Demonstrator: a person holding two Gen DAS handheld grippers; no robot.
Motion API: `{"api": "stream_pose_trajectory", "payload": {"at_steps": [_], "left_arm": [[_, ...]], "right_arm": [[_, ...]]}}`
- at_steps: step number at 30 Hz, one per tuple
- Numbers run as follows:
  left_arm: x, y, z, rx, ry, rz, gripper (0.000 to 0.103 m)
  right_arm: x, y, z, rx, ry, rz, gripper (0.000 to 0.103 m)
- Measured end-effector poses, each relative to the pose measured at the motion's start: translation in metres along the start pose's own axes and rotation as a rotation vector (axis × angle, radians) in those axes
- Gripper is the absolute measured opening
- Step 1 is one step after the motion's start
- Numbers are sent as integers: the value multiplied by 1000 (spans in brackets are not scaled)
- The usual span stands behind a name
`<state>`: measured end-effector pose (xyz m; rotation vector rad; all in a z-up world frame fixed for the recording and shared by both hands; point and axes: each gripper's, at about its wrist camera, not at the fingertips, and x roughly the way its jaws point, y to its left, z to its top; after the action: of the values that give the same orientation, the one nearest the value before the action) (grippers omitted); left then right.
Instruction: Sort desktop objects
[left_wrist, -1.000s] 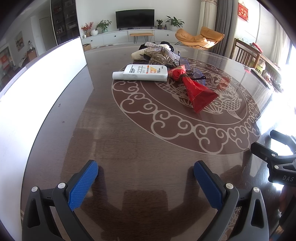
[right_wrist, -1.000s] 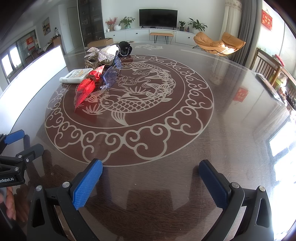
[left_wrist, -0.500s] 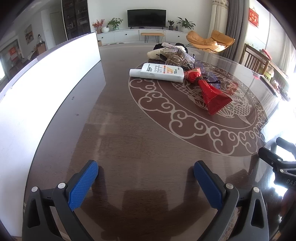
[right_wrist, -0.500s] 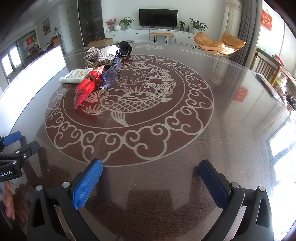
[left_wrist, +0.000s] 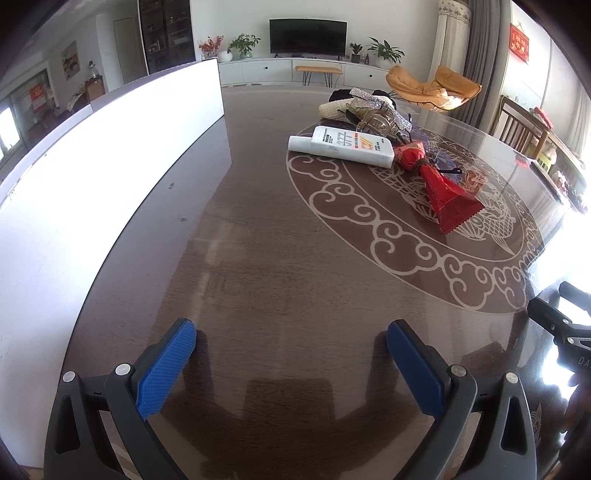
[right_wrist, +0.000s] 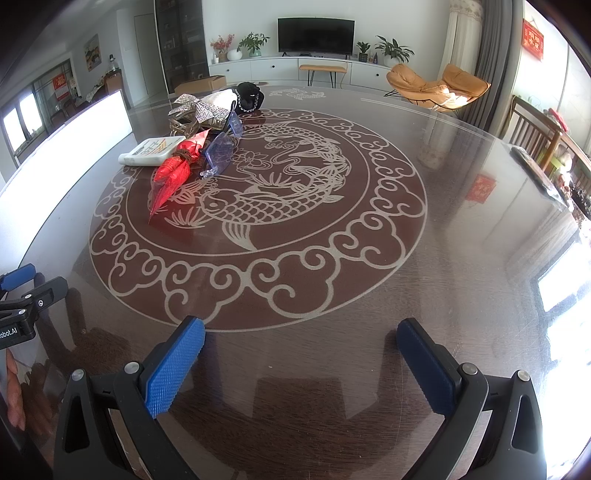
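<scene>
- Desktop objects (left_wrist: 373, 125) are all bunched in one heap on the far part of the worktop (left_wrist: 277, 240), well away from both of your tongs. Nothing has been sorted yet.
- Far left: one white board (left_wrist: 110, 166) stands on edge along the worktop. It fills more of the left view than a second ago, and the heap has slid right, so you've swung your left tongs (left_wrist: 291, 334) leftward, not toward a pick.
- Left tongs: spread wide, holding nothing.
- Now the heap, counted left to right: one white tube (left_wrist: 341, 146), one red wrapped packet (left_wrist: 441, 184) touching it, one pair of blue glasses (right_wrist: 221, 149).
- Behind them: one silver bow (right_wrist: 197, 109), one cream pouch (right_wrist: 218, 99), one black item (right_wrist: 250, 96).
- Right tongs (right_wrist: 300, 330): wide apart, empty, with the view unchanged.
</scene>
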<state>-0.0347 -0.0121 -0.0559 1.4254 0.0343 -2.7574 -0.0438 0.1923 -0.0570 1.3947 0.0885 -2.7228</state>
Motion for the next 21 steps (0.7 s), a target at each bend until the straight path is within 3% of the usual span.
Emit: {"api": "stream_pose_trajectory", "payload": {"at_steps": [4, 7, 9, 11, 13, 15, 21], "left_arm": [[0, 0, 0, -1, -1, 0, 103], [0, 0, 0, -2, -2, 1, 103], [0, 1, 0, -2, -2, 1, 103], [0, 1, 0, -2, -2, 0, 103], [0, 1, 0, -2, -2, 1, 103], [0, 1, 0, -1, -2, 0, 103], [0, 1, 0, -1, -2, 1, 103]], "right_arm": [[4, 3, 6, -32, 8, 25, 103], [16, 15, 28, -100, 49, 75, 102], [19, 32, 45, -141, 24, 113, 100], [19, 55, 64, -197, -13, 134, 95], [21, 80, 81, -253, -51, 158, 84], [27, 104, 97, -314, -68, 168, 80], [60, 139, 124, -364, -19, 110, 55]]}}
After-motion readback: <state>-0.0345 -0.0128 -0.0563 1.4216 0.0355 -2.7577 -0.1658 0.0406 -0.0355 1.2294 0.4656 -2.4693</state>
